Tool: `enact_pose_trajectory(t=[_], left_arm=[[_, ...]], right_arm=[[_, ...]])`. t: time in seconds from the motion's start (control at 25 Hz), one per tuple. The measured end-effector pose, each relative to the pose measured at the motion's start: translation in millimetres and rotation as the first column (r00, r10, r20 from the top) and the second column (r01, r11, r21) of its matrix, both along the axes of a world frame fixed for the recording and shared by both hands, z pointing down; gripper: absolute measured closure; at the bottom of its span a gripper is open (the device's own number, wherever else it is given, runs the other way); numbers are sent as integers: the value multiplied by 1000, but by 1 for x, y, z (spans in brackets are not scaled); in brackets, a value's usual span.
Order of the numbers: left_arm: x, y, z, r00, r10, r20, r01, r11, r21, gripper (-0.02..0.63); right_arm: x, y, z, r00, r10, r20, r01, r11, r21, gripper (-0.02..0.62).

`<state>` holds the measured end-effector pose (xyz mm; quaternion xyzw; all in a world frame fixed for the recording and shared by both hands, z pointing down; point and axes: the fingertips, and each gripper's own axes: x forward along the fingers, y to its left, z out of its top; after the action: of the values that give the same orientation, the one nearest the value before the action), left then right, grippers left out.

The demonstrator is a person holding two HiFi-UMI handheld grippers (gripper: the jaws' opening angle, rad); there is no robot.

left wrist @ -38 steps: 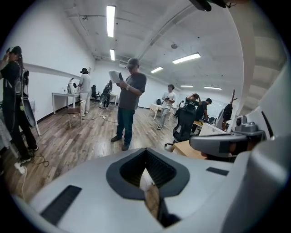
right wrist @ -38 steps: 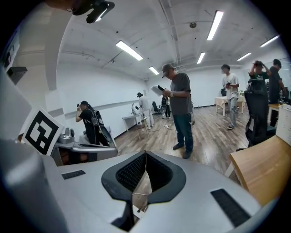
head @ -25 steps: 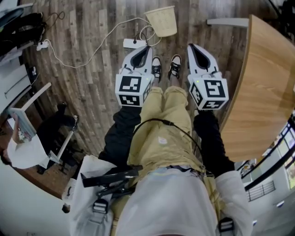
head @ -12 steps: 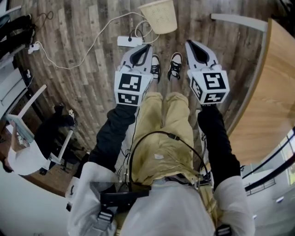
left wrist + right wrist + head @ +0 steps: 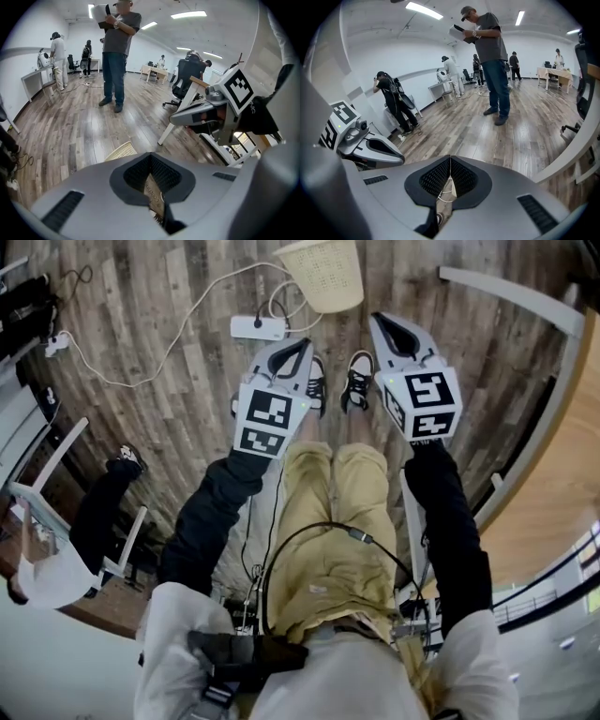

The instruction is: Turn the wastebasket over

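The wastebasket (image 5: 323, 276), a cream one with lattice walls, is on the wooden floor at the top edge of the head view, in front of the person's shoes (image 5: 336, 381) and well apart from both tools. The left gripper (image 5: 298, 345) and the right gripper (image 5: 382, 324) both point forward and down toward it, one on each side of the legs. In each gripper view the ribbed jaws are pressed together with nothing between them, and only floor and a piece of white cable (image 5: 446, 191) show through the gap behind them. The wastebasket lies ahead and almost on the middle line between the two tools. I judge neither one to be clearly nearer, though in the left gripper view its rim (image 5: 118, 151) appears just left of the jaw tips, while the right gripper view does not show it. Its wider end is on the far side in the head view, so it probably stands with the mouth up and its long axis vertical. The picture edge cuts that end, so I cannot be sure. A white power strip (image 5: 258, 327) lies near it on the left gripper's side. To turn the wastebasket over, the jaws must first open and reach forward to its rim or wall.
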<state>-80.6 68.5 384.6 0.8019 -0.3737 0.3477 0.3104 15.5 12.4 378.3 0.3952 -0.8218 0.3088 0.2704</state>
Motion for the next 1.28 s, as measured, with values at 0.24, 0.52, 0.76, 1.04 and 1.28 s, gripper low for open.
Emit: enact_pose_trajectory(t=[0.24,0.52,0.76,1.04,1.28], left_arm=[[-4,-8,36,998,54,15,-54,998,-31,603],[2,-25,70,994,105,10,-104,994,-45,604],[3,-55,111,997,68,23,-66,996,-59,604],[-2,-78,167,997,27,79,-21,997,-77,603],[-2,-95,209,993,-6,114,16,996,-85,603]], right_arm=[[0,-7,38,1000,-10,-6,10,1000,-22,574],[-5,-19,74,999,-31,-14,30,999,-30,574],[-7,-37,116,998,-45,-38,43,998,-50,574],[-10,-51,168,1000,-13,-28,10,993,-114,574],[-21,-63,207,999,-7,-41,1,990,-141,574]])
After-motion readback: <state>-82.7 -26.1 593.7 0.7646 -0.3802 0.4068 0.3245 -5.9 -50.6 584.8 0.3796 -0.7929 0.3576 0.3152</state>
